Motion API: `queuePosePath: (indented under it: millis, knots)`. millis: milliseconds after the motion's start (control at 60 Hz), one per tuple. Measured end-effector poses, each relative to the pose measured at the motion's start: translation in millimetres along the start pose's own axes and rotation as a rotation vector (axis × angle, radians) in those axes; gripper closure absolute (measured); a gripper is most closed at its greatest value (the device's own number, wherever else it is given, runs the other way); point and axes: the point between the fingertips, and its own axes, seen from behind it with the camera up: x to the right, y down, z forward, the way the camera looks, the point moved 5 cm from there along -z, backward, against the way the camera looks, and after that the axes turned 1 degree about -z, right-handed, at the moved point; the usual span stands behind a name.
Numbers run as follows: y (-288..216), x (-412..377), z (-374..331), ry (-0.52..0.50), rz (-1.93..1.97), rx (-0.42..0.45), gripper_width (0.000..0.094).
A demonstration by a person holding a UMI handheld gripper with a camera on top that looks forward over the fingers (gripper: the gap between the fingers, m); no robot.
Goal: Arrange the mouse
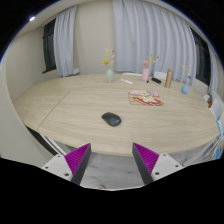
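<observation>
Mouse (111, 119) lies on the bare wood of the desk (60, 110), straight ahead of the gripper (113, 161) and a little beyond the tips, roughly on the line between the two pads. Its long axis seems to run across that line, more sideways than toward the jaws, though it is small here and hard to judge. The jaws stand spread wide, holding nothing, low over the desk's near edge and pointed level toward the mouse. Behind the mouse sits a tray of snacks (146, 97); further behind it, near the curtains, are a vase of flowers (110, 71) and some bottles (169, 77).
</observation>
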Motion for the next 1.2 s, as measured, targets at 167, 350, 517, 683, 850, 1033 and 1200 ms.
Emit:
queuePosePath:
  millis: [167,350,517,683,850,1033,1200]
  knots:
    - [-1.3,-0.4,37.6,0.025,0.010,0.026,0.0081]
    - [-2.8,1.3,102.8,0.051,0.049,0.013,0.0080]
    - [-13.5,9.1,156.7,0.080,0.039,0.030,0.0080]
    - [-25.1,14.0,201.2,0.098,0.038,0.007,0.0082]
    - [-32.4,18.2,241.8,0.111,0.035,-0.008,0.0078]
    - [-56.4,25.9,262.9,0.115,0.050,-0.010,0.0077]
    - [-68.7,35.1,284.0,0.129,0.074,-0.004,0.0077]
